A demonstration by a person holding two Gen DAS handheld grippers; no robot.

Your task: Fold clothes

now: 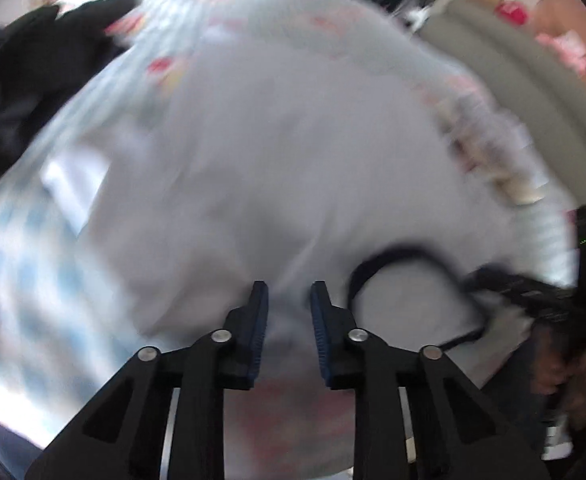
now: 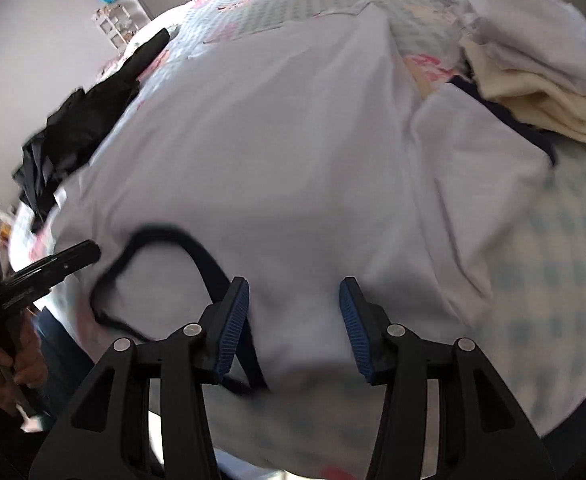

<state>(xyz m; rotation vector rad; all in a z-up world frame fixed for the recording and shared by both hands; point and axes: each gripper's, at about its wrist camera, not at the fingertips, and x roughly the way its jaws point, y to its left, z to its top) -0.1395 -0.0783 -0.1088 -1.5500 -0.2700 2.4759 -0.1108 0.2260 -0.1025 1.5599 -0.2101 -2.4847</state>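
A white T-shirt [image 2: 277, 128] with a navy collar [image 2: 161, 234] lies spread on the bed, collar towards me. My right gripper [image 2: 294, 285] hovers over the shirt just right of the collar, open, with nothing between its blue pads. In the left wrist view, which is blurred, the same shirt [image 1: 277, 160] fills the frame with the collar [image 1: 393, 256] at the right. My left gripper [image 1: 289, 292] is over the shirt's shoulder area, its jaws a narrow gap apart and pinching no cloth. Each view shows the other gripper at its edge: the left gripper [image 2: 89, 251], the right gripper [image 1: 489, 276].
The bed sheet [image 2: 553, 260] is blue-checked with pink prints. A black garment [image 2: 93, 108] lies crumpled left of the shirt. A stack of folded cream and white clothes [image 2: 533, 92] sits at the right. A hand [image 2: 17, 360] holds the left gripper's handle.
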